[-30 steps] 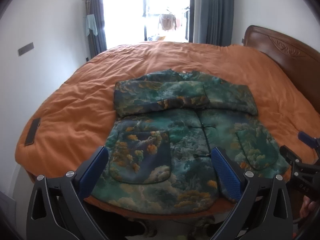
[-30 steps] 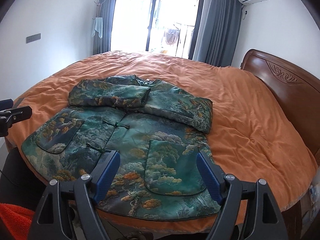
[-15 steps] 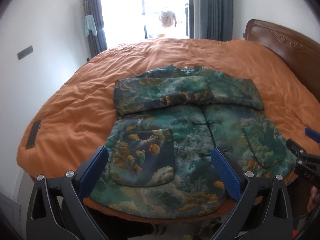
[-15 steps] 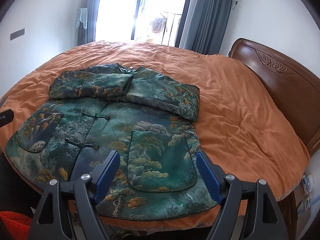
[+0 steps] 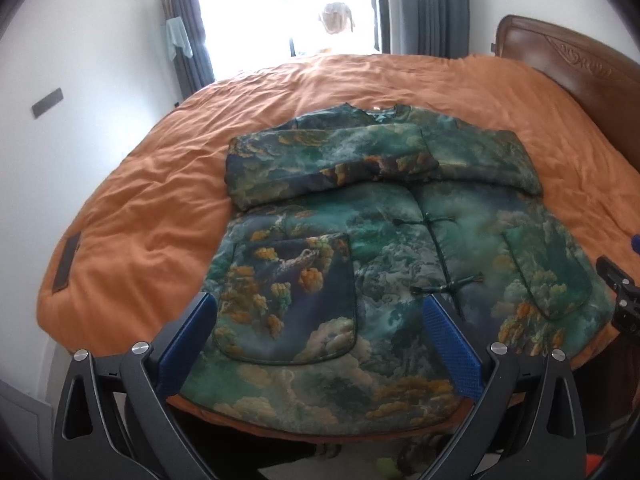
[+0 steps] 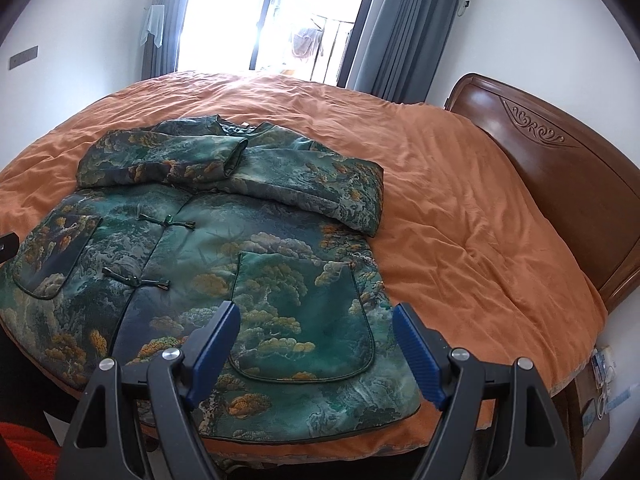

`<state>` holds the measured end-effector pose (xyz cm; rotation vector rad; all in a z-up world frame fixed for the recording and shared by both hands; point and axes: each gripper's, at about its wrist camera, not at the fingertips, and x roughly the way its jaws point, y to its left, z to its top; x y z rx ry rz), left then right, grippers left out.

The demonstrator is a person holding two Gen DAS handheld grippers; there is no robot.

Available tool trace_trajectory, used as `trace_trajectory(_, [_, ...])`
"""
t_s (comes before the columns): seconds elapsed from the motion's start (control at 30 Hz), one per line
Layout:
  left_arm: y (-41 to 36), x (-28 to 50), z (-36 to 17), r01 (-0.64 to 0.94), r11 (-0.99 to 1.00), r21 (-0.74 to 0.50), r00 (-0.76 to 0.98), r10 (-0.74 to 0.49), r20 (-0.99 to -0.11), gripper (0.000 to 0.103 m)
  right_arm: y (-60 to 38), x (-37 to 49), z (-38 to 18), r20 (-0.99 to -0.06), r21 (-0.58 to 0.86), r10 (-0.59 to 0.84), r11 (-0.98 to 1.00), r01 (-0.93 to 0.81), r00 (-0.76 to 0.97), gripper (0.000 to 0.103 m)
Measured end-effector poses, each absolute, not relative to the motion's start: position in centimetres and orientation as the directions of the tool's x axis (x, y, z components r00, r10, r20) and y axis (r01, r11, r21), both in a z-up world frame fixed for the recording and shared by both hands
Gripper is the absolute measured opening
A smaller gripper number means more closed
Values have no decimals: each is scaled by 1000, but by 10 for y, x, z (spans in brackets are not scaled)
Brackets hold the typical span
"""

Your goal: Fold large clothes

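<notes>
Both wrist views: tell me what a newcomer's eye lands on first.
The green jacket with its orange cloud print stands out first, spread flat on the near side of the orange bed, both sleeves already folded across its chest. Next come the two open grippers, left and right, blue pads wide apart above the jacket's near hem. The bright window glares behind the bed.
</notes>
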<state>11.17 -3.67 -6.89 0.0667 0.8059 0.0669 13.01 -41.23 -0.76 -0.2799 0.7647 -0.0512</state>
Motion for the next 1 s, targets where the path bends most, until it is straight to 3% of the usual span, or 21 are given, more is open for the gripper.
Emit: trace_trajectory(1.0, [-32,136,-100,-55,992,115,624,124,-771,102,-411,156,-29,-719,-275,-160,959,-65,676,80])
